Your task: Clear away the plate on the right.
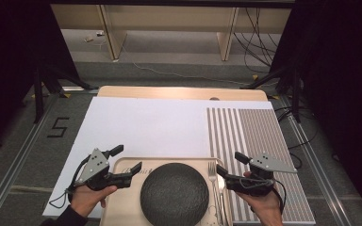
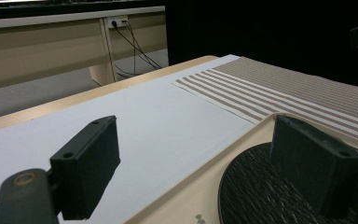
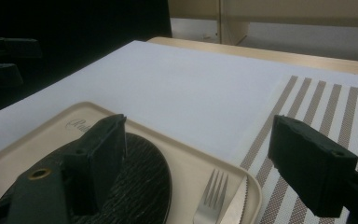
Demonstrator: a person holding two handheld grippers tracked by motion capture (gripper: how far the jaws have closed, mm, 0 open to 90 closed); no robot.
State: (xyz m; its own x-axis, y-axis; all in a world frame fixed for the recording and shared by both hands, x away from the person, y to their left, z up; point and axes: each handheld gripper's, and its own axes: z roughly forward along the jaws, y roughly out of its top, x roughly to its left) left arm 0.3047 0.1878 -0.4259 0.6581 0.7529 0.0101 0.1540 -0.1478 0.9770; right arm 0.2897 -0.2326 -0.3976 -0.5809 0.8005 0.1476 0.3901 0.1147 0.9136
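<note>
A beige tray (image 1: 122,200) lies at the table's near edge and carries a dark round textured plate (image 1: 174,193). A fork (image 1: 212,174) and a knife (image 3: 240,200) lie along the tray's right side. My left gripper (image 1: 125,165) stands open at the tray's far left corner. In the left gripper view (image 2: 200,172) one jaw is over the white sheet and the other over the plate (image 2: 256,191), with the tray rim (image 2: 205,179) between them. My right gripper (image 1: 231,165) is open at the tray's right edge, its jaws straddling the far right corner (image 3: 242,179) beside the fork (image 3: 212,196).
A white sheet (image 1: 146,127) covers the left and middle of the table. A striped brown placemat (image 1: 254,136) lies on the right, under the tray's right edge. Beyond the table are wooden furniture legs (image 1: 111,33), floor cables (image 1: 259,42) and dark stands at both sides.
</note>
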